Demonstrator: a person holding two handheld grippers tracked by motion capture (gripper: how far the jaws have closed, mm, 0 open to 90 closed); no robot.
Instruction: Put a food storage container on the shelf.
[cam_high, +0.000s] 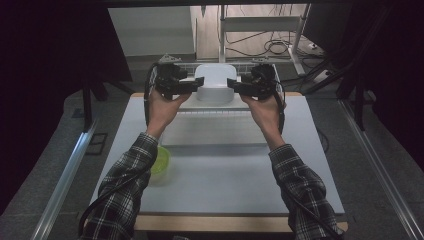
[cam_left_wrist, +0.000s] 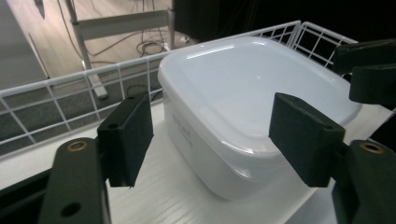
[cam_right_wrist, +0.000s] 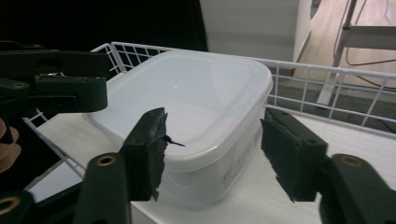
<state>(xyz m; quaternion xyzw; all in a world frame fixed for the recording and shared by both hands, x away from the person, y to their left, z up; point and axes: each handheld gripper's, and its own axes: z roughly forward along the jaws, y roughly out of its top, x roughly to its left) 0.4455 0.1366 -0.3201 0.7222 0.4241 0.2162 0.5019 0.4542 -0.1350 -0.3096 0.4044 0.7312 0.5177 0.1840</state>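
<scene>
Both grippers stood open beside the container.
You held the left gripper (cam_high: 196, 86) and right gripper (cam_high: 231, 85) wide, flanking the lidded container (cam_high: 215, 82) inside the wire basket (cam_left_wrist: 56, 100); uneven closing risked tipping it against the basket.

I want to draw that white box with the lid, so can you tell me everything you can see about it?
The white box is squarish with rounded corners and looks like cloudy, slightly see-through plastic. Its smooth, shiny lid is shut on top and sticks out a little past the walls. Faint small print runs down one side. It sits upright and flat on a white surface inside a white wire basket at the far end of the table. The left gripper and right gripper sit at opposite sides, jaws open, not touching it.
</scene>
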